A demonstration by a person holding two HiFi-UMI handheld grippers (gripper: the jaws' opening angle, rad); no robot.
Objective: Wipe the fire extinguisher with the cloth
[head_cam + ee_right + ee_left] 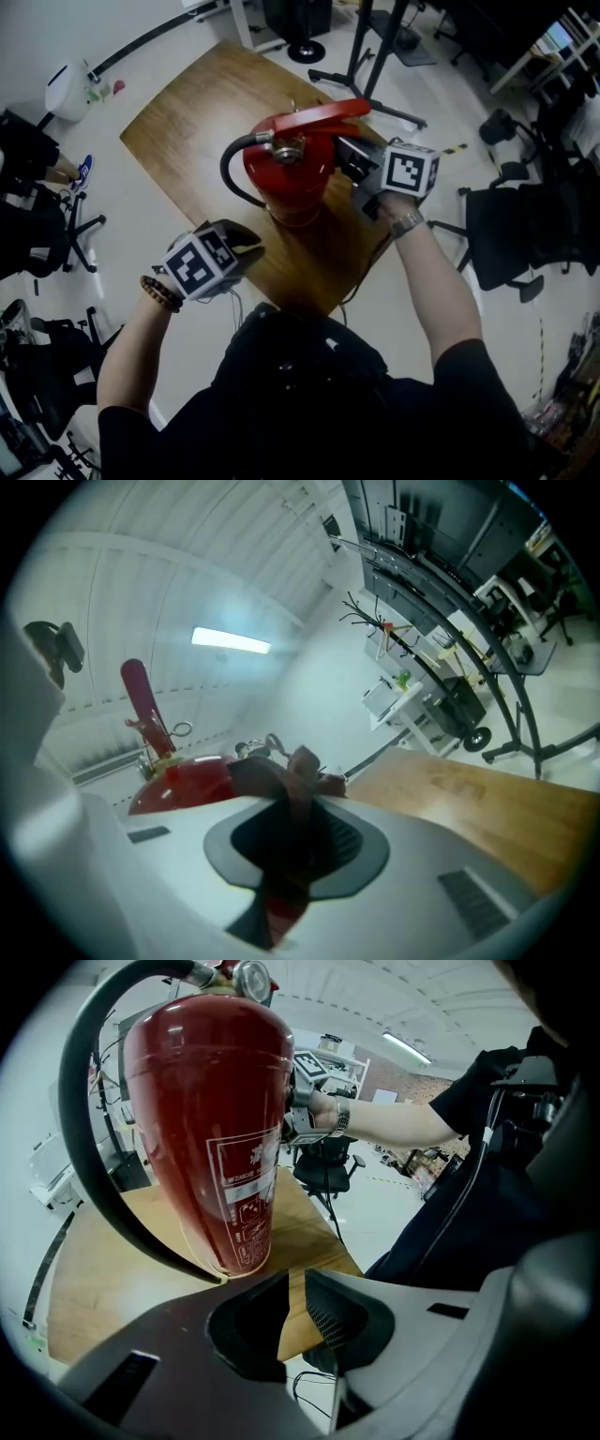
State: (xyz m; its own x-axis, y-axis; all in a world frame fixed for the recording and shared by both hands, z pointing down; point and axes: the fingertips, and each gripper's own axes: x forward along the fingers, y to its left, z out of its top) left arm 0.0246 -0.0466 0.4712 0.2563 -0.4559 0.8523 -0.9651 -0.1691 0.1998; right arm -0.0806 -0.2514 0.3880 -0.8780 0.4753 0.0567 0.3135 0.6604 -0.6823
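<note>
A red fire extinguisher [291, 178] [211, 1119] [178, 780] stands upright on a wooden table [187, 122] [94, 1307]. Its black hose [230, 173] [94, 1176] loops down its left side. My right gripper [349, 164] [295, 832] is level against the extinguisher's upper right side, just under the red handle. It is shut on a dark reddish-brown cloth [291, 771] that bunches up out of the jaws. My left gripper [242, 244] [292, 1302] hangs at the table's near edge, short of the extinguisher's base and pointing down at it. Its jaws stand a little apart with nothing between them.
Black office chairs [506, 225] stand to the right of the table and a black stand base [375, 75] behind it. A white bin-like object [70, 89] sits on the floor at far left. A cable [361, 272] hangs off the table's near right edge.
</note>
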